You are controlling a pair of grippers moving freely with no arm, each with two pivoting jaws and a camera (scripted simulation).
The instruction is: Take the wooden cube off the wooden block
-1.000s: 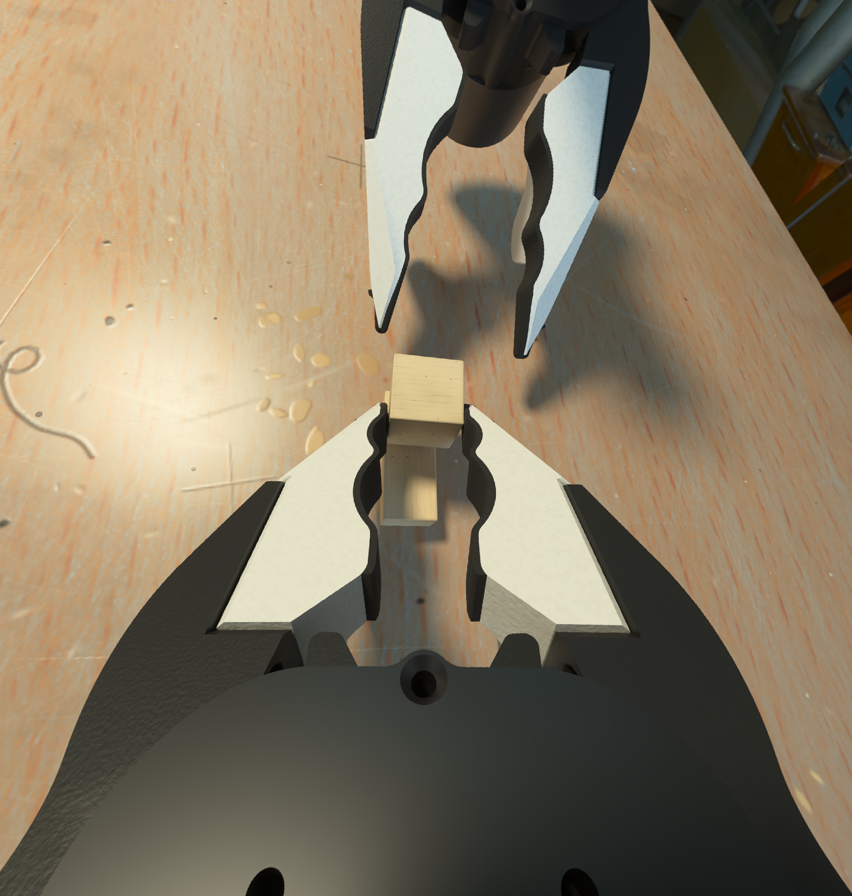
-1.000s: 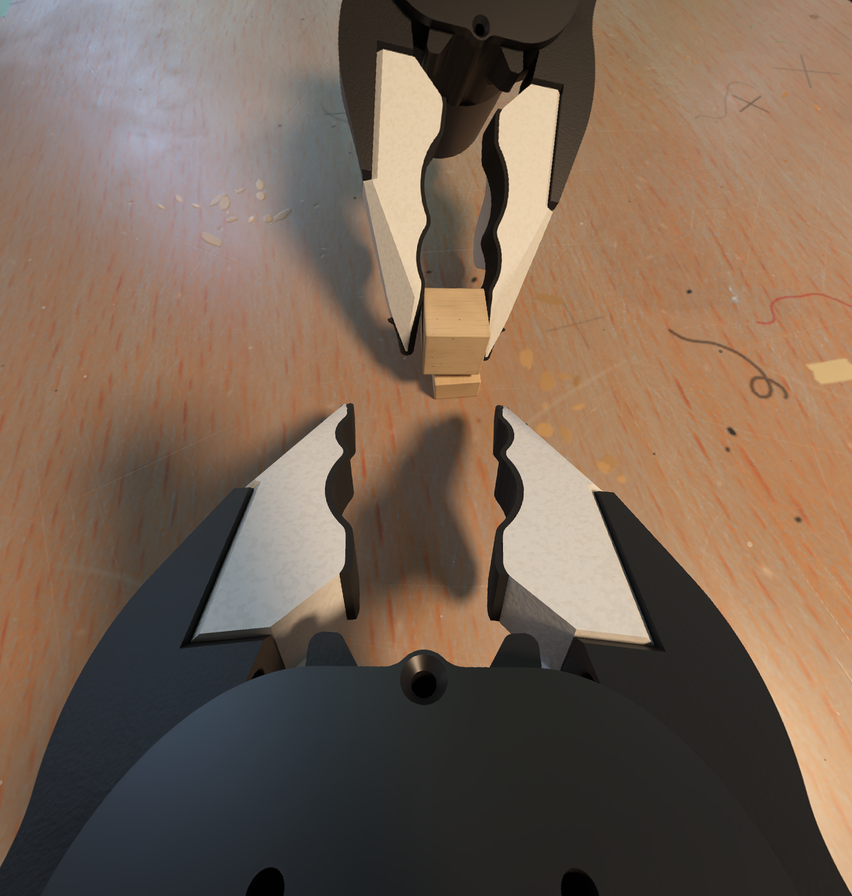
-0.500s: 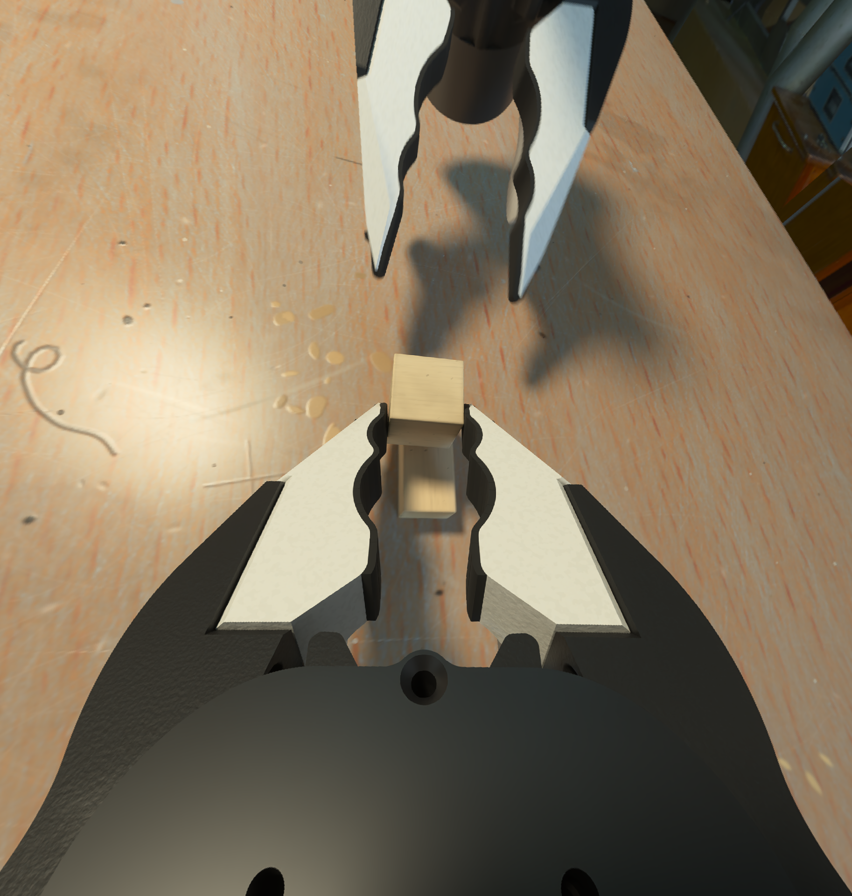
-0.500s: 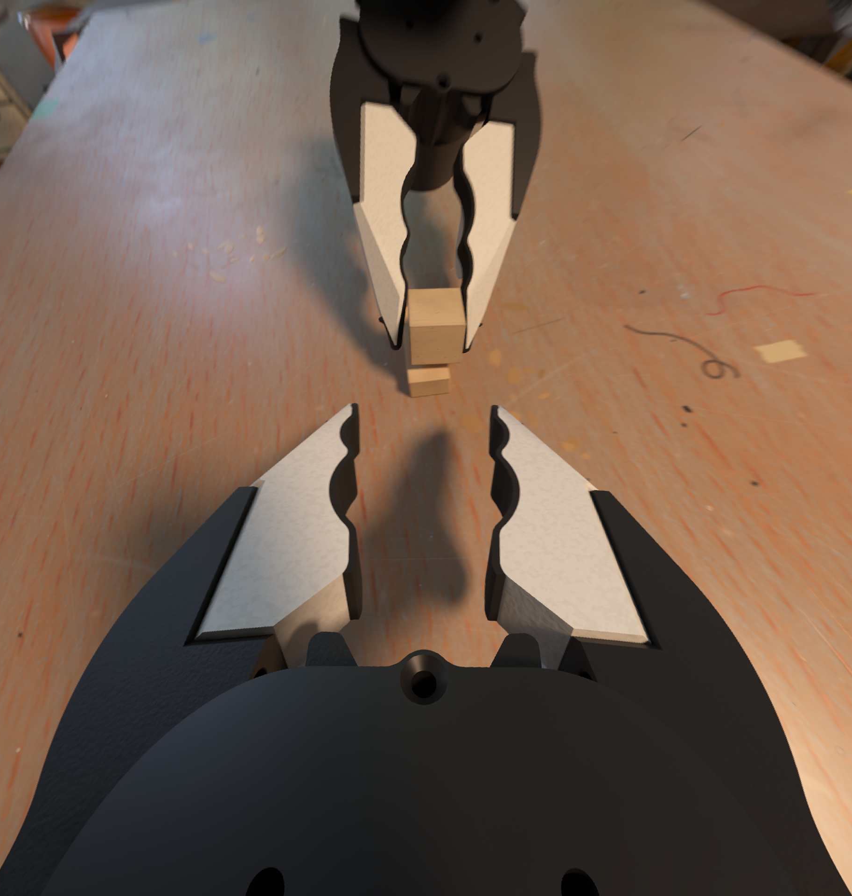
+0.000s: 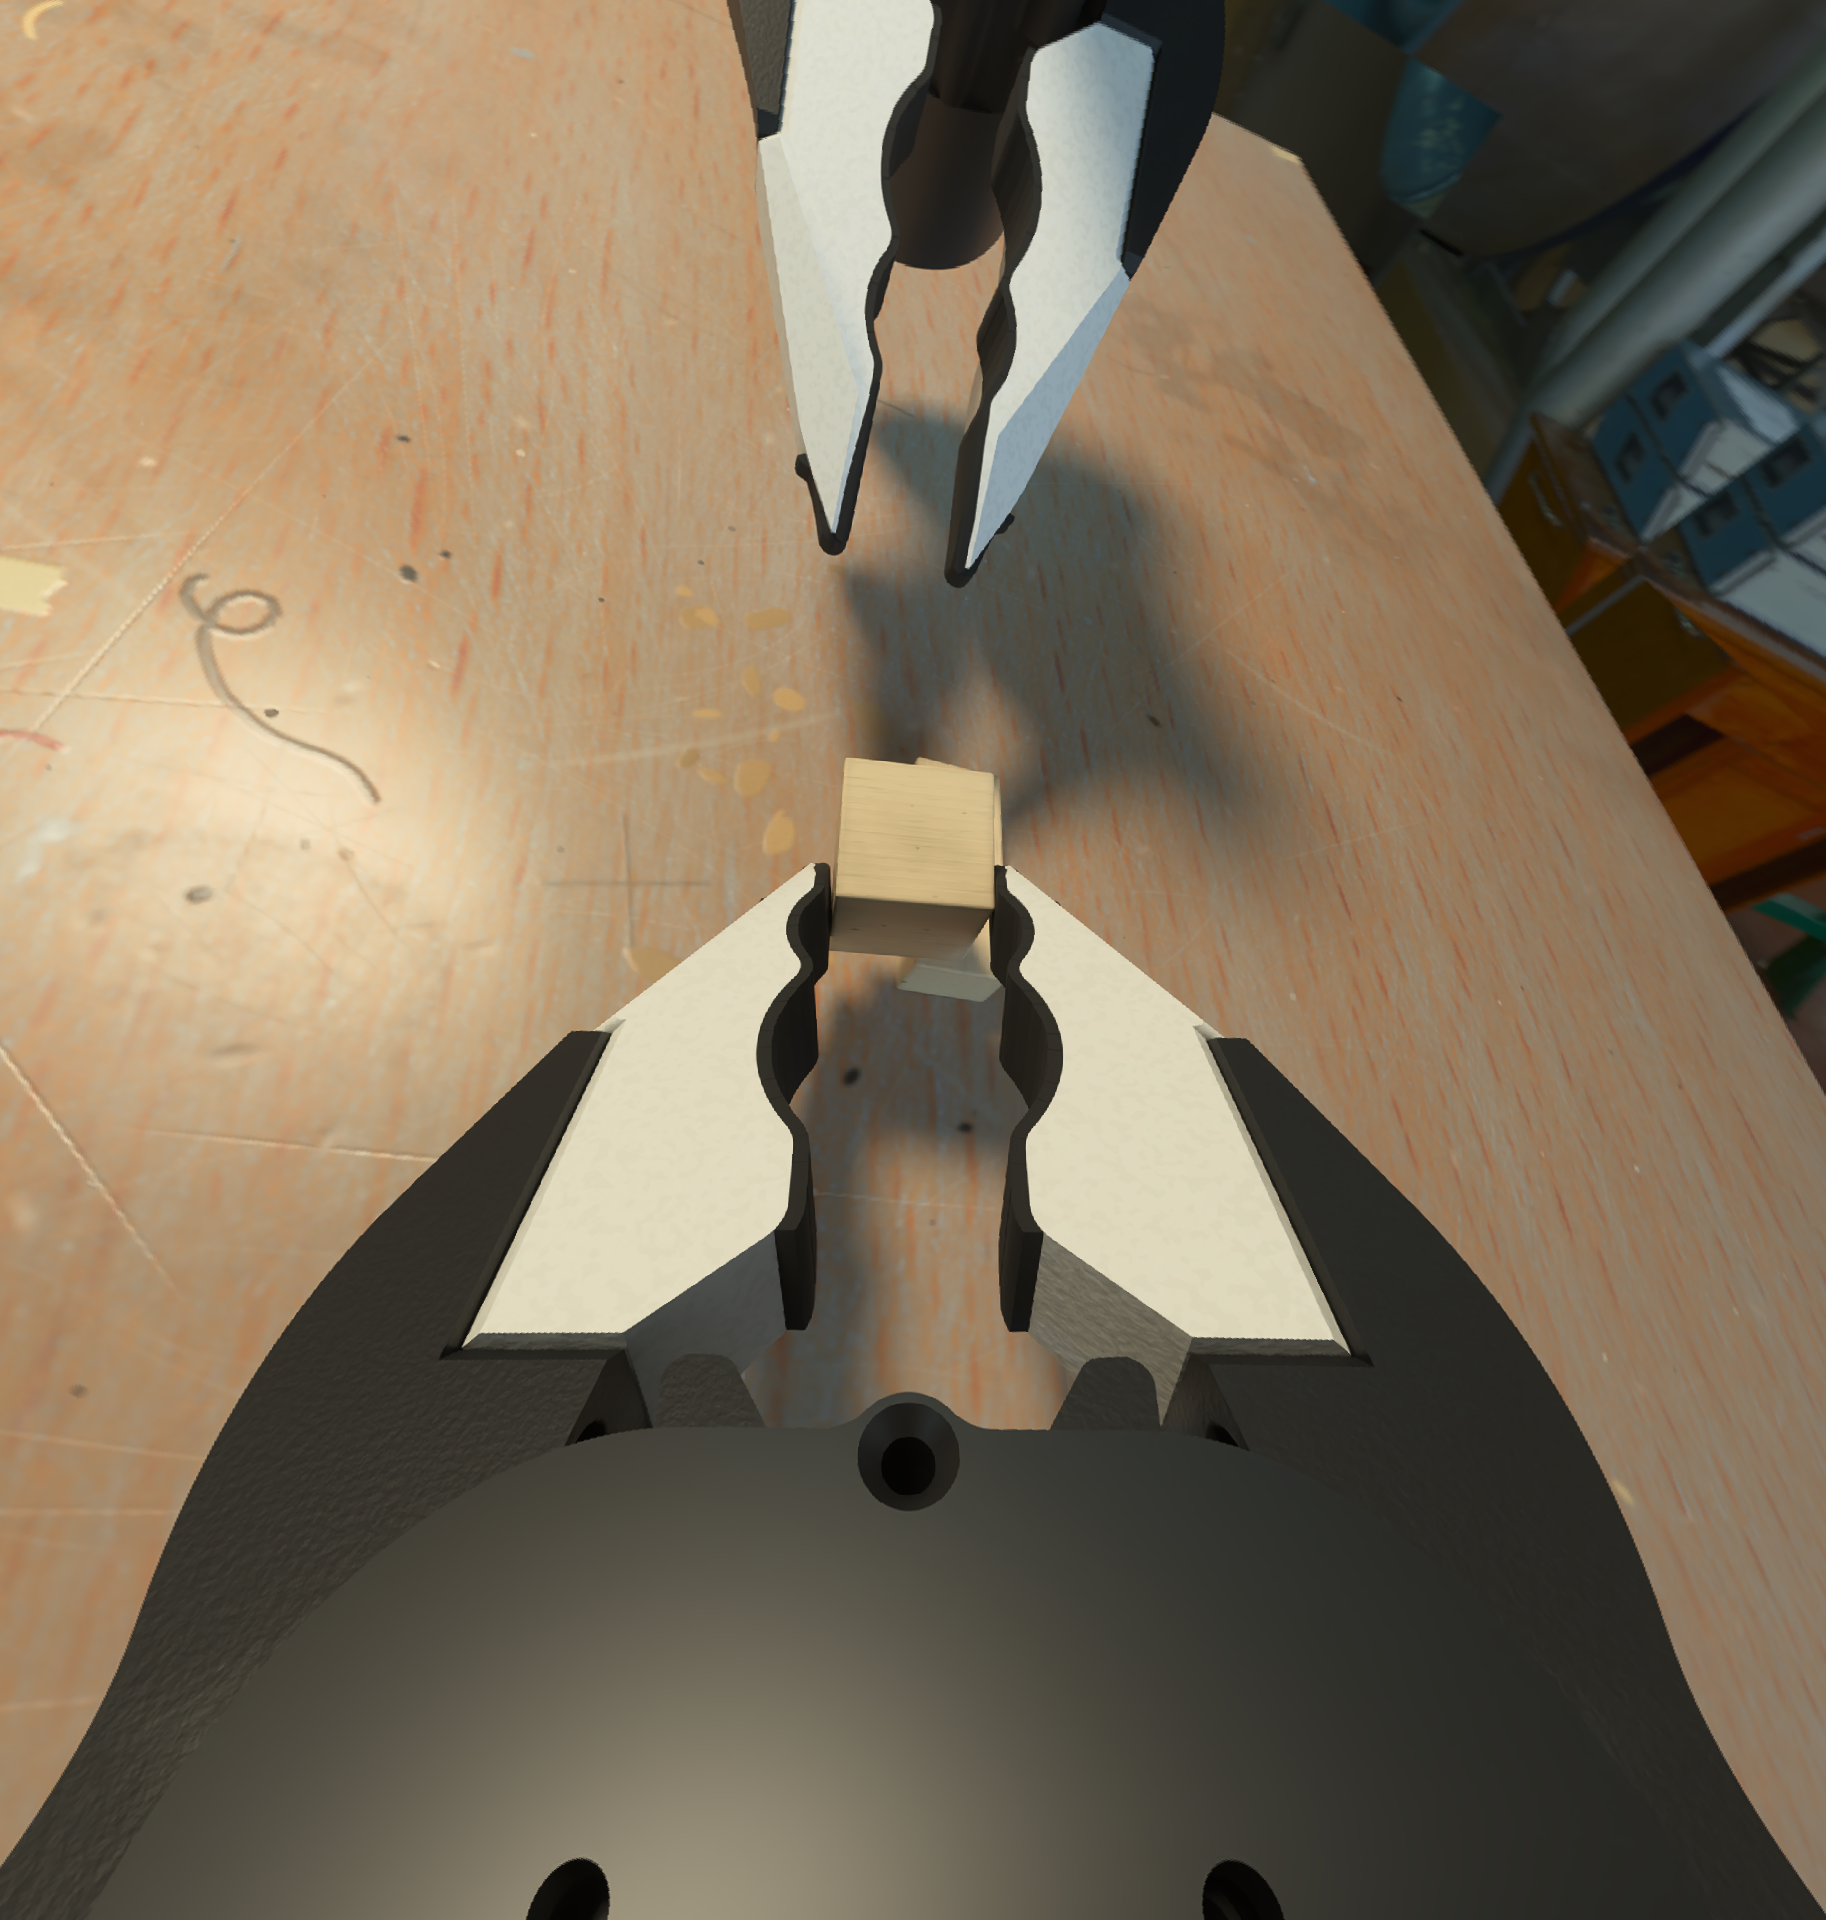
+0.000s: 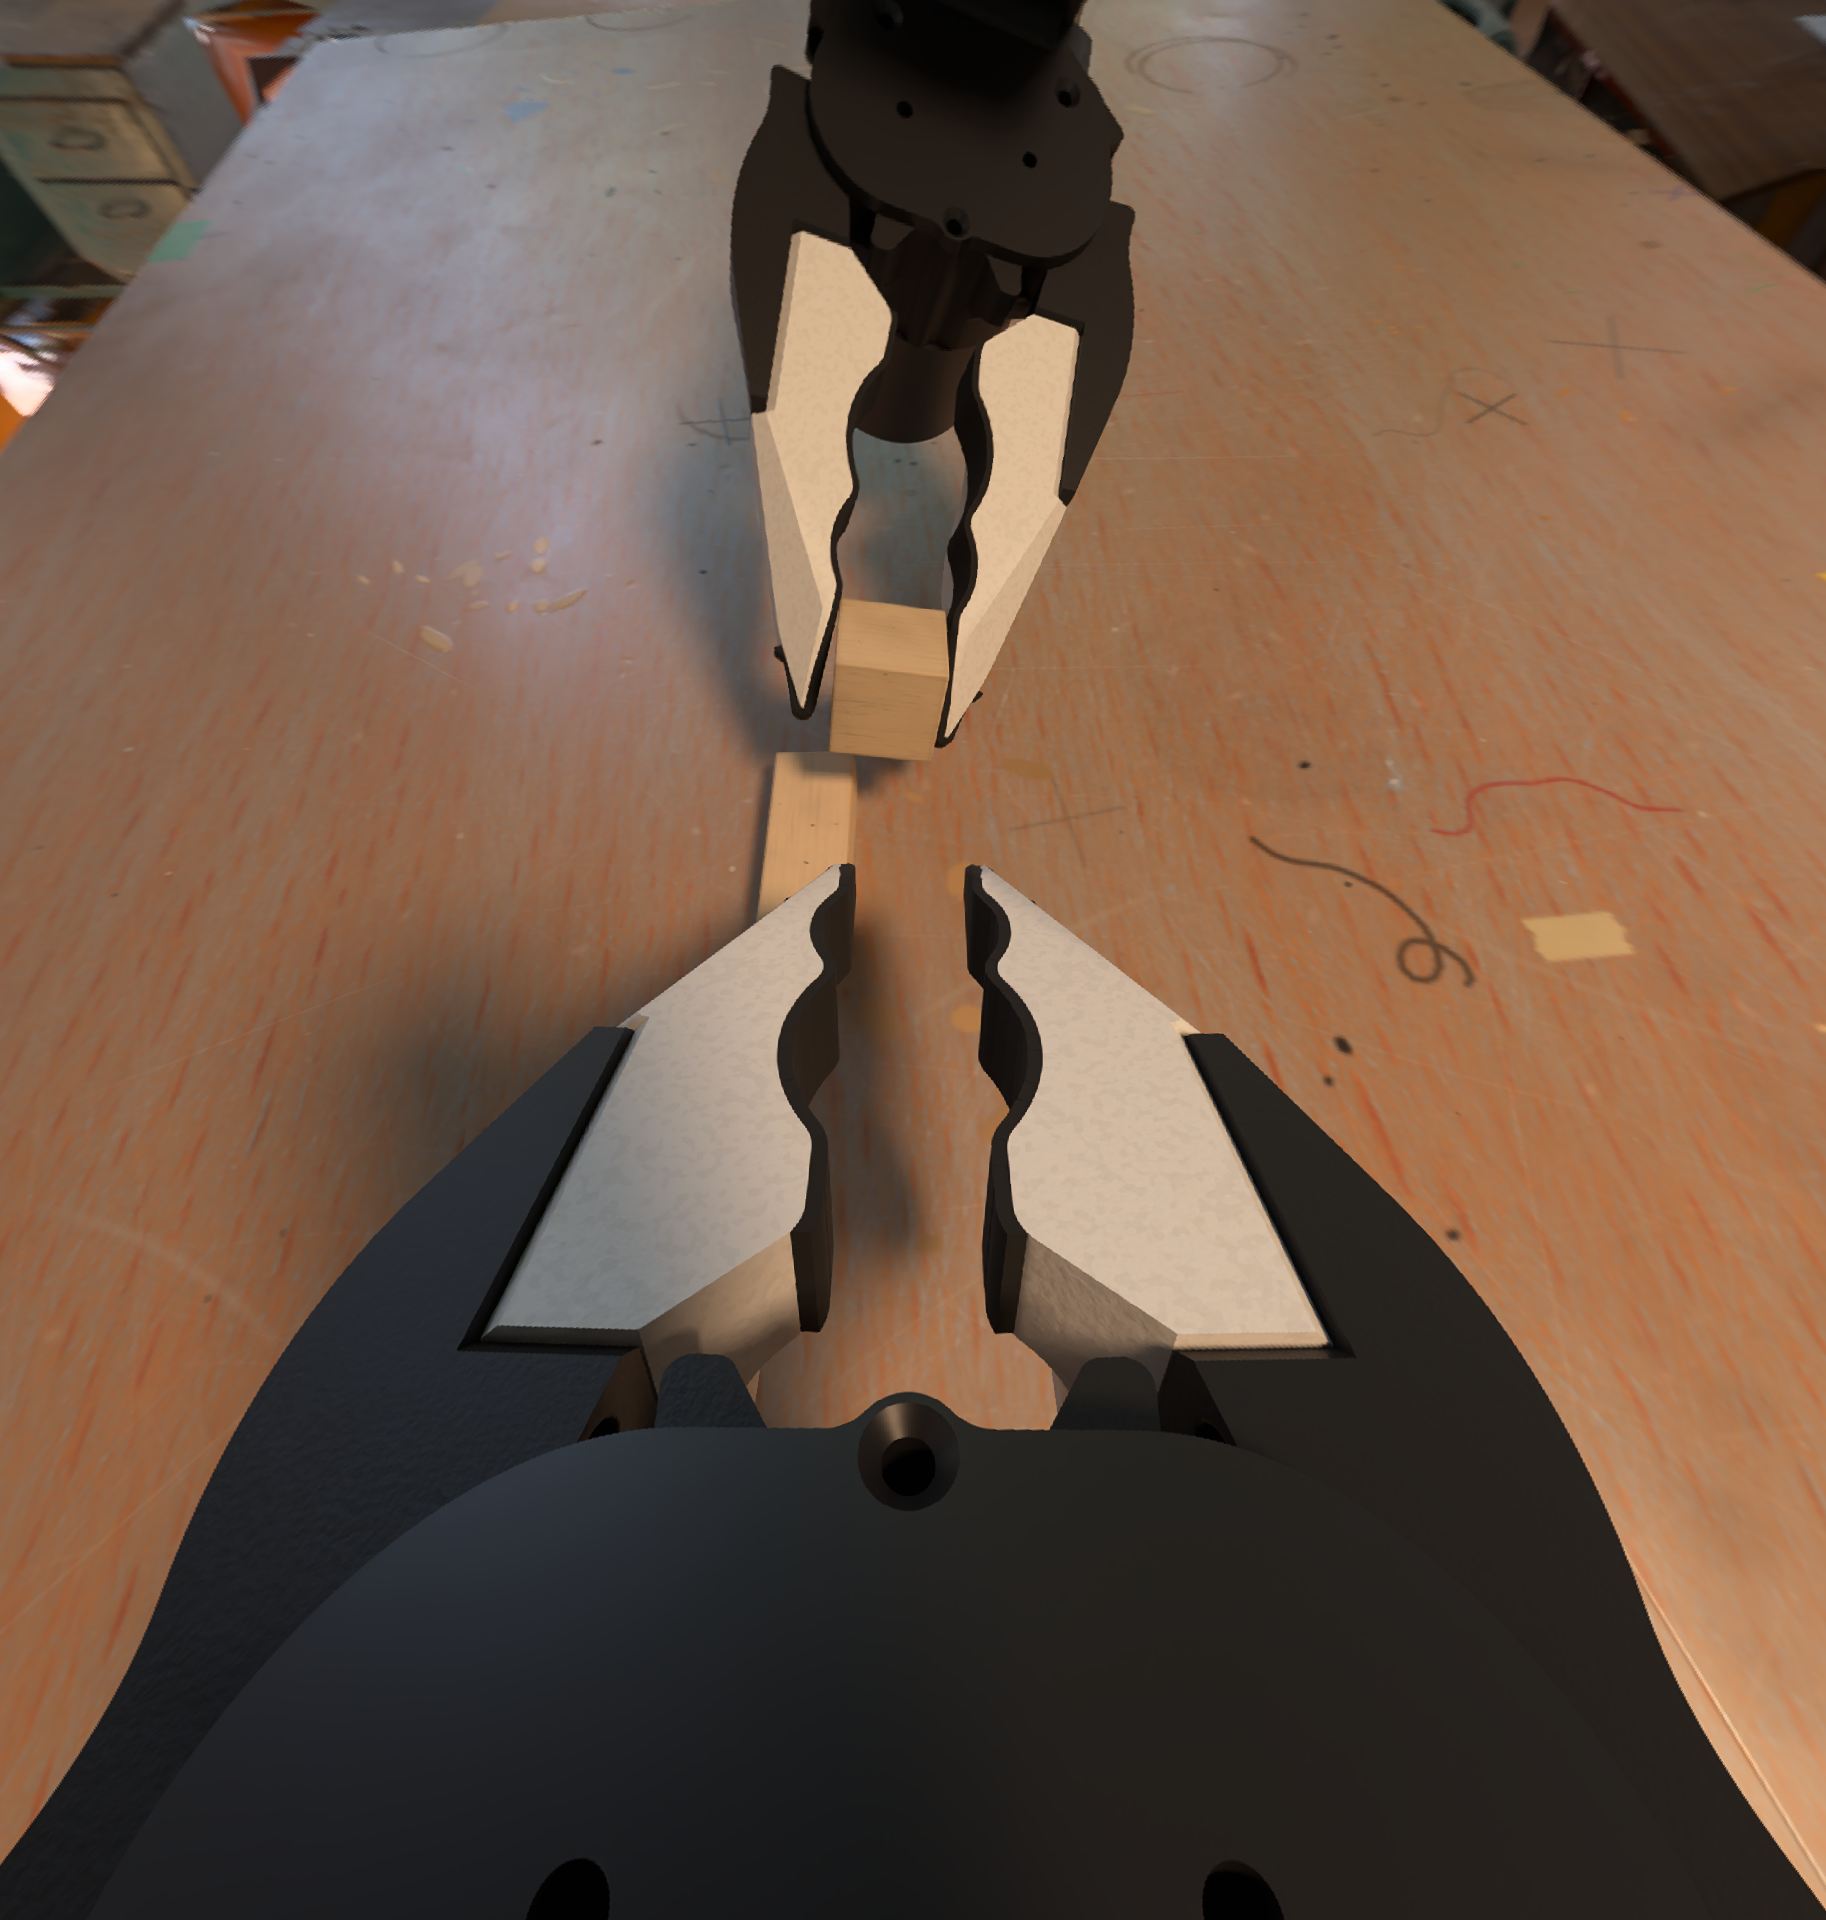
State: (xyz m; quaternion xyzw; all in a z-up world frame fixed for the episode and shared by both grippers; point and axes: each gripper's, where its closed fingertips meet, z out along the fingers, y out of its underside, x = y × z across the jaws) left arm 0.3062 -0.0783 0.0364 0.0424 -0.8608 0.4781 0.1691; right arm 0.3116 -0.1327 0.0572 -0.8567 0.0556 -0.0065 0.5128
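My left gripper (image 5: 911,883) is shut on the pale wooden cube (image 5: 914,862), which it holds by its sides at the fingertips. It also shows in the right wrist view (image 6: 873,717), with the cube (image 6: 883,681) above the table. The wooden block (image 6: 810,821) shows as a pale strip on the table, running from under the cube to behind my right gripper's left fingertip. In the left wrist view only slivers of the block (image 5: 948,979) show under the cube. My right gripper (image 6: 909,878) is empty, its jaws a narrow gap apart, and it faces the cube (image 5: 896,561).
The wooden tabletop (image 5: 369,935) carries scribbles, specks and pale chips (image 5: 753,774). Its right edge (image 5: 1574,665) drops off to cabinets and pipes. A yellow tape patch (image 6: 1579,935) lies to the right in the right wrist view. A green cabinet (image 6: 67,177) stands beyond the far left corner.
My left gripper has risen with the cube in it. My right gripper's jaws have narrowed and it has drawn back. The block now shows as a longer strip ahead of the right gripper.
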